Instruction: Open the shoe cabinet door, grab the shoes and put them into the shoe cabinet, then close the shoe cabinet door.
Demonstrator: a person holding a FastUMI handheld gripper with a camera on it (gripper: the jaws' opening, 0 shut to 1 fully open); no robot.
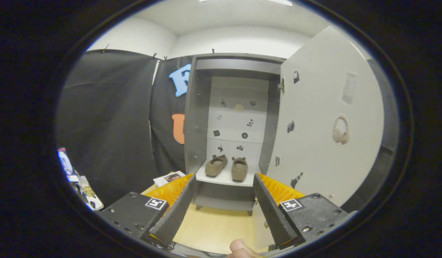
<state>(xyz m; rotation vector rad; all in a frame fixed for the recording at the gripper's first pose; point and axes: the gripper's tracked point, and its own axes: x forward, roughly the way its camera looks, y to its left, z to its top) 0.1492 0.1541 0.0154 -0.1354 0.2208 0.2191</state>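
At the far left, a few small items [79, 181] are seen against the black cloth [110, 122], too small to identify. A leaflet [168, 178] lies on the pale wooden floor [215, 225] just left of the cabinet [197, 118], beyond the left finger. The gripper [222, 209] is held wide open, nothing gripped between its fingers [174, 213], and it is pointed at the cabinet from a little way off. The cabinet is seen straight ahead with its interior exposed; small stickers are scattered over its back panel. The shoes [227, 167], a brown pair, are placed side by side on the low shelf [224, 179] inside, toes toward the back, framed between the finger ends and well beyond them. The door [321, 122] is swung fully open to the right, its pale inner face carrying more stickers. A fingertip [240, 248] of the person is visible at the near edge, between the fingers.
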